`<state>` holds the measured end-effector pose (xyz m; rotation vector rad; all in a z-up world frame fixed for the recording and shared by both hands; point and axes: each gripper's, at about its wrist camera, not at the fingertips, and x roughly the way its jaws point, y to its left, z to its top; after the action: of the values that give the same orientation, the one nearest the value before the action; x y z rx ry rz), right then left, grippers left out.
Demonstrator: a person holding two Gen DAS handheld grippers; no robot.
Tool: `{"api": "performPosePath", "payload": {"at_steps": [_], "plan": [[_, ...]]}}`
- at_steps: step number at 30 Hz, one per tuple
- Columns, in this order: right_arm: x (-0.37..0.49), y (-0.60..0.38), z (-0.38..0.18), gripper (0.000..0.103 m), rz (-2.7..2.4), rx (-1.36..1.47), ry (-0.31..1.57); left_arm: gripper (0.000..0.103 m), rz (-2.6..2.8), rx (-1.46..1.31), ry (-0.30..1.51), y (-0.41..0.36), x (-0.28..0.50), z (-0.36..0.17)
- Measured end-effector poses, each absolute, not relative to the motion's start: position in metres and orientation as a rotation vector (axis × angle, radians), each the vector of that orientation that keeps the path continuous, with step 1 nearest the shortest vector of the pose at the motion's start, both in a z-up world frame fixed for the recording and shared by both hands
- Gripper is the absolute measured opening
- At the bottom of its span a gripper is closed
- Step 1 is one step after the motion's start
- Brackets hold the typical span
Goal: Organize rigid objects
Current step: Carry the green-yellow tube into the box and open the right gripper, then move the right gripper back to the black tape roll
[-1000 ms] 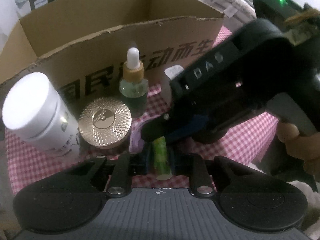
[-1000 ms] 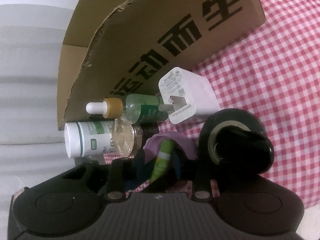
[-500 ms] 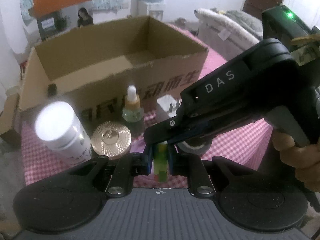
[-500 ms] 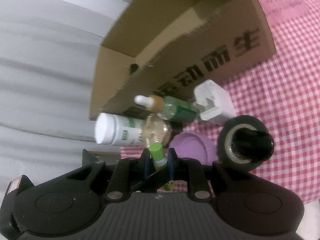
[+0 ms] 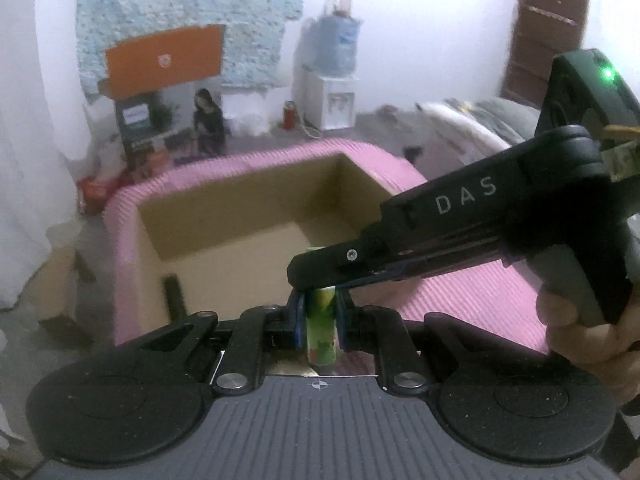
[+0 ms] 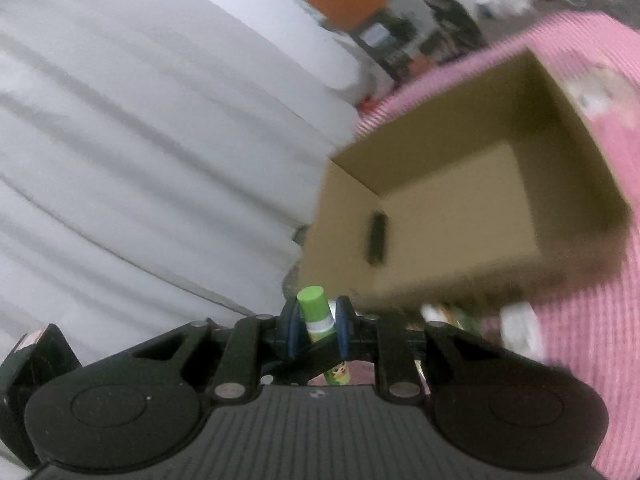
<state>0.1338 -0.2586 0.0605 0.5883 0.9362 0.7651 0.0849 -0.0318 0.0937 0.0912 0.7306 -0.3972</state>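
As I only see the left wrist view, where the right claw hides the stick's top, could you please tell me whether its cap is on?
Observer: Yes, the right wrist view shows a green cap on the stick.
Operator: Where does the right claw grip it?
Observer: The right claw is shut on it just below the cap.
Operator: Is anything outside the box?
Observer: A blurred white item lies on the cloth in front of the box.
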Motion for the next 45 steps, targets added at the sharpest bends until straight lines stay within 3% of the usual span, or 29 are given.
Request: {"api": "performPosePath", "payload": {"at_steps": [8,17,24,26,32,35,37,45], "plan": [[0.233,-0.218,0.056,0.021,0.802,0.58,1.013,0.015,-0.311,0.064,0.843,-0.006,0.175,0.084],[0.347,-0.169,-0.016,0.021,0.731,0.596,1.278,0.015,-0.238,0.079,1.054,-0.001,0.261,0.035],[0.388,-0.133,-0.065,0.023,0.696,0.519,1.398,0.018,-0.181,0.129,1.133,-0.005,0.281,0.014],[0.391,-0.122,-0.072,0.023,0.693,0.489,1.423,0.027,-0.174,0.143,1.118,-0.005,0.278,0.017],[0.394,-0.112,-0.08,0.024,0.679,0.464,1.431,0.041,-0.141,0.137,1.065,0.002,0.266,0.033],[0.392,-0.121,-0.067,0.034,0.673,0.456,1.41,0.054,-0.145,0.117,1.017,0.006,0.255,0.047],[0.384,-0.129,-0.056,0.051,0.68,0.451,1.375,0.063,-0.16,0.109,0.967,0.007,0.244,0.059],[0.341,-0.168,0.01,0.053,0.721,0.453,1.18,0.071,-0.191,0.05,0.787,0.014,0.187,0.108]]}}
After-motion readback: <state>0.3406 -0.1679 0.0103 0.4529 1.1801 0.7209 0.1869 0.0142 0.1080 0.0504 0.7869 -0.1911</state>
